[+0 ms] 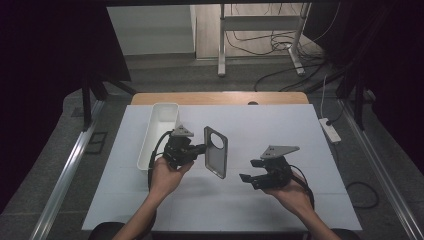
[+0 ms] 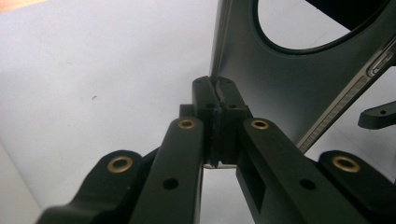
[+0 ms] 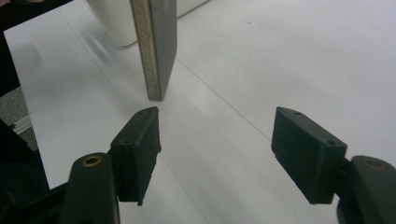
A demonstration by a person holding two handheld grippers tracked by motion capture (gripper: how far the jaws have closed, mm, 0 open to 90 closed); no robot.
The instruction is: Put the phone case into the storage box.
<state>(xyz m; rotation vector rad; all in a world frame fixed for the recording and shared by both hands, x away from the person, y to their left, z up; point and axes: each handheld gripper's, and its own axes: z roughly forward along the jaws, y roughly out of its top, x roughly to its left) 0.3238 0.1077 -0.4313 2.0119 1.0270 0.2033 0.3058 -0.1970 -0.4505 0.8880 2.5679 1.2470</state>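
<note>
A dark grey phone case [image 1: 216, 152] with a round camera cutout is held upright above the white table sheet. My left gripper [image 1: 202, 148] is shut on its left edge; in the left gripper view the jaws pinch the case [image 2: 289, 74] at the gripper's tips [image 2: 215, 93]. My right gripper [image 1: 247, 170] hovers to the right of the case, open, nothing between its jaws. The right gripper view has the case [image 3: 156, 46] edge-on, just beyond the left jaw of the right gripper [image 3: 215, 140], apart from it.
A long white tray [image 1: 155, 125] lies at the left of the white sheet [image 1: 280, 130], behind the left hand; its wall [image 3: 116, 23] stands past the case. A power strip [image 1: 330, 130] lies off the table's right side. One right jaw [image 2: 378, 114] shows beyond the case.
</note>
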